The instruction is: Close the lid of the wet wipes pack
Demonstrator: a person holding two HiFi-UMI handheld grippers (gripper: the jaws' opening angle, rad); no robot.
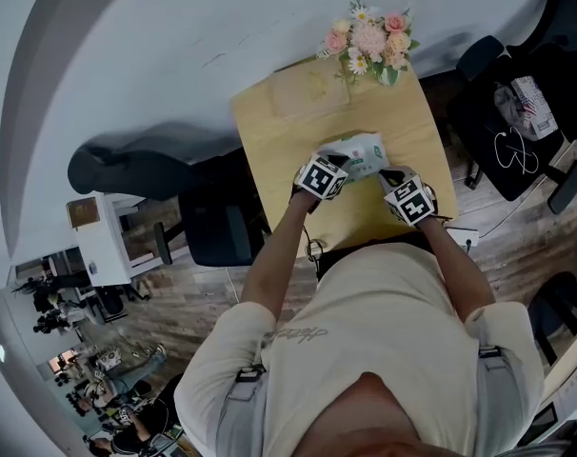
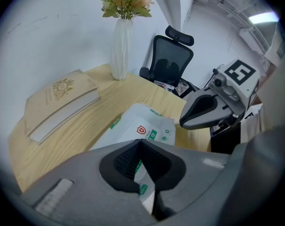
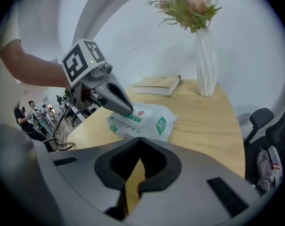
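Note:
The wet wipes pack (image 1: 363, 150), white with green print, lies flat on the wooden table (image 1: 288, 131). My left gripper (image 1: 343, 166) is shut with nothing between its jaws, and its tips rest on the left part of the pack's top. In the right gripper view these closed tips (image 3: 124, 108) sit on the pack's white lid label (image 3: 135, 118). My right gripper (image 1: 392, 178) is also shut and holds nothing, just off the pack's right end. In the left gripper view the pack (image 2: 145, 126) lies right under the closed jaws, with the right gripper (image 2: 204, 111) beyond it.
A pale book (image 2: 58, 101) lies at the table's far side beside a white vase of flowers (image 1: 369, 41). Black office chairs (image 1: 507, 112) stand to the right of the table, and another (image 1: 208, 222) to its left. A cable (image 3: 62, 126) hangs near the table's front edge.

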